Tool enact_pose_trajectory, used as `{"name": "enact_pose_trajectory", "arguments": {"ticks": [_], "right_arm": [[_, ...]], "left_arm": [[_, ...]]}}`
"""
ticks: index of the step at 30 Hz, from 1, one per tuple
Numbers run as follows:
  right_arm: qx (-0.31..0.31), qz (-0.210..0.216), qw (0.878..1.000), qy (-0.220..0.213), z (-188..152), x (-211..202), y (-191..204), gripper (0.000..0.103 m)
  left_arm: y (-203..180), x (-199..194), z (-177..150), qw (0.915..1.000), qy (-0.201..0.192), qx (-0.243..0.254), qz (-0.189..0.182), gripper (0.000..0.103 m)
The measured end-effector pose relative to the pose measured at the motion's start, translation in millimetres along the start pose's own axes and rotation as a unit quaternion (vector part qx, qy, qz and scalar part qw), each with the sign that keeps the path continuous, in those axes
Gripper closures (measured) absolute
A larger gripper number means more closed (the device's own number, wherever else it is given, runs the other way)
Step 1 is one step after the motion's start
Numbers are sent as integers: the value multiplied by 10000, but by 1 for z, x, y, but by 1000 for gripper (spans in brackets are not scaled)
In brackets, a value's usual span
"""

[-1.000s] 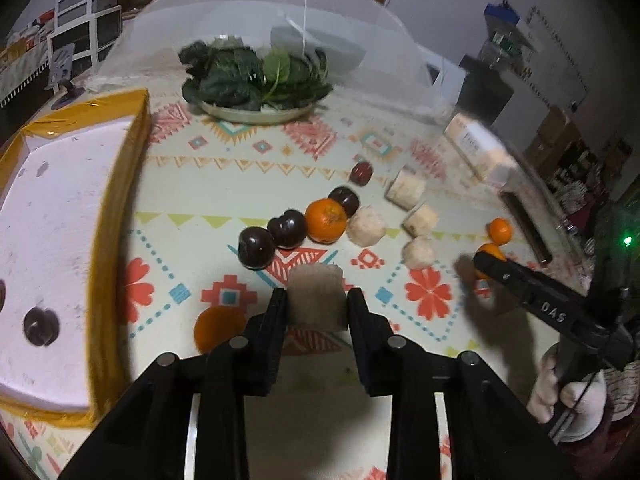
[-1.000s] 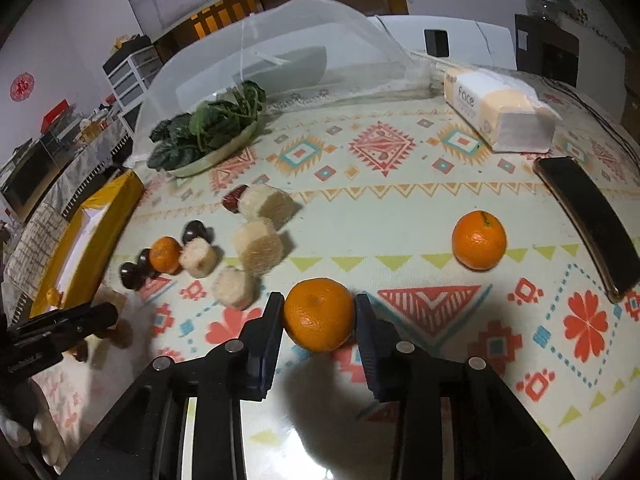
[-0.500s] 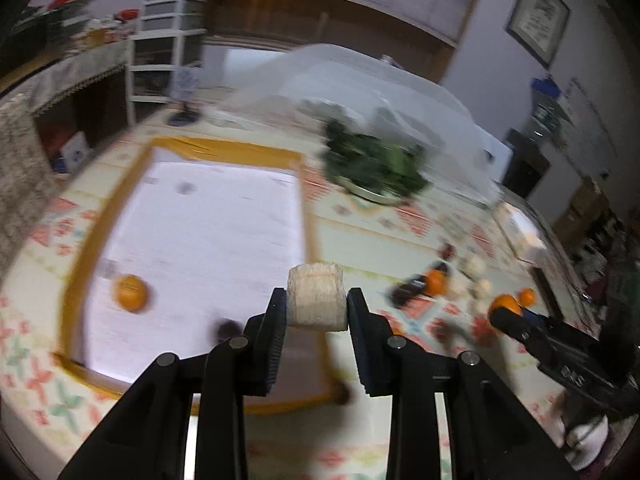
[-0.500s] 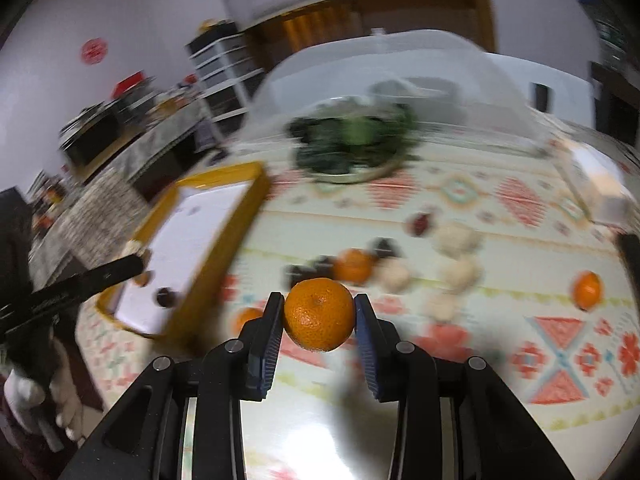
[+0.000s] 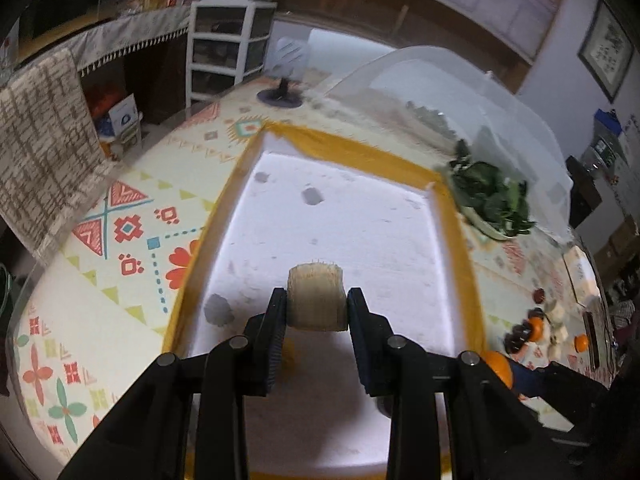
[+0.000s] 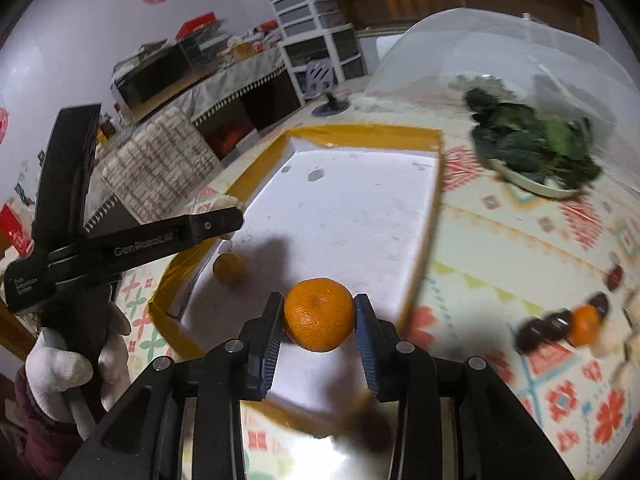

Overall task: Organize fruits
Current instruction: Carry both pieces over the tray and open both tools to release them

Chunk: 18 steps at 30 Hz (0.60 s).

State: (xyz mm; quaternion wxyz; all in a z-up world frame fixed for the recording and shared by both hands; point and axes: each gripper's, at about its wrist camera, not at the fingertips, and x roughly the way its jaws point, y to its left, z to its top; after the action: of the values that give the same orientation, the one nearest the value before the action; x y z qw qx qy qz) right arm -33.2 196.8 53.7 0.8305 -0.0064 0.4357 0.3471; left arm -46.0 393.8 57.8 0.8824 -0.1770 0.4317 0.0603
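Both claws now over the tray (image 5: 448,216), swung across from the table's fruit pile. Left claw (image 5: 316,306) grips pale chunk (image 5: 316,298); right claw (image 6: 318,316) grips orange (image 6: 319,314). Release likely next.

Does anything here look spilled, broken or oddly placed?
Nothing spilled or broken. The white tray has a few grey scuffs, and an orange lies in it. The leafy greens sit heaped on their plate beside the mesh food cover, not under it.
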Motion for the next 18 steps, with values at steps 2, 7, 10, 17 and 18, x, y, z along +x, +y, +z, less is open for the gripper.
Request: {"name": "enact_pose_trajectory", "arguments": {"ticks": [2,7,10,17,18], "right_arm": [[0,-21,10000,83,2,14,-1,65],[12,-53,9997,224,8,38,1,64],[105,13,9997,234,10,43,0,64],[168,162,9996,-162,13,-2,-12,64],[157,131,9996,-212,11,-11,-16,64]], "left_arm": [[9,10,2,9999,103,-90,21,73],[22,22,3,9996,197,-213,44,74],[23,22,4,9996,193,-216,15,73],[19,3,1,9991,74,-362,-189,60],[18,-3,1,9990,7,-386,-233,56]]}}
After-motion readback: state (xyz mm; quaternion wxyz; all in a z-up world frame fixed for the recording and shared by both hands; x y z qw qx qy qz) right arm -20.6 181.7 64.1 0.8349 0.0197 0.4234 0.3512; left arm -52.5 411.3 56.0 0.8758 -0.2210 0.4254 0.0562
